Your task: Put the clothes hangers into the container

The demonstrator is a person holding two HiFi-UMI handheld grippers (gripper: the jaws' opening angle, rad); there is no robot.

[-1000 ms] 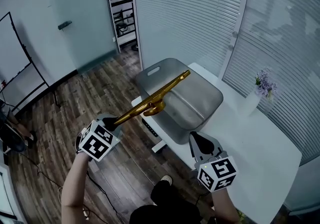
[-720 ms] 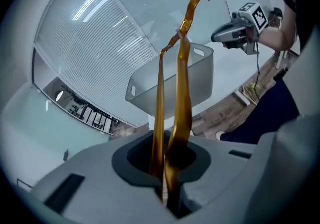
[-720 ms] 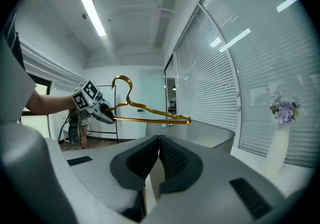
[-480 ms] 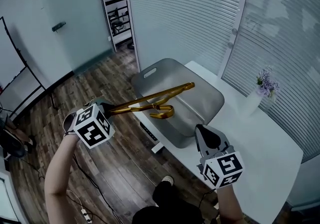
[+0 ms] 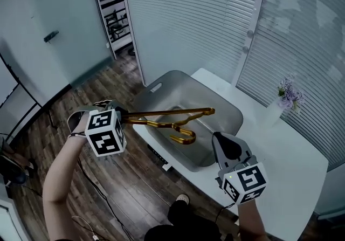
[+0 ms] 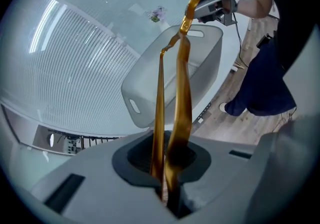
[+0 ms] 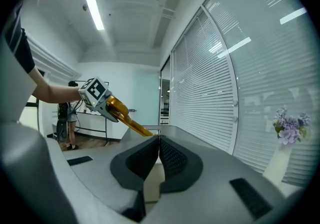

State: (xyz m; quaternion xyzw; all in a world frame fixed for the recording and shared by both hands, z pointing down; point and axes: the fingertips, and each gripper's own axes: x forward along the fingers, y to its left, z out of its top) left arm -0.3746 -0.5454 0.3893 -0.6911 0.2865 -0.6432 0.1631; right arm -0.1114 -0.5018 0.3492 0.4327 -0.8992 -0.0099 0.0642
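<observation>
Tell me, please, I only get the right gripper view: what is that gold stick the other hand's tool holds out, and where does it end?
Observer: It is a gold clothes hanger. The head view shows its hook pointing down over an open grey container.
Operator: How is it being held?
Observer: The left gripper view shows the left gripper with its fingers shut on one end of the hanger. The thin bar and the broad arm both pass between them.
Operator: Where does that container stand?
Observer: In the head view it stands on the end of a white table, with wooden floor beside it.
</observation>
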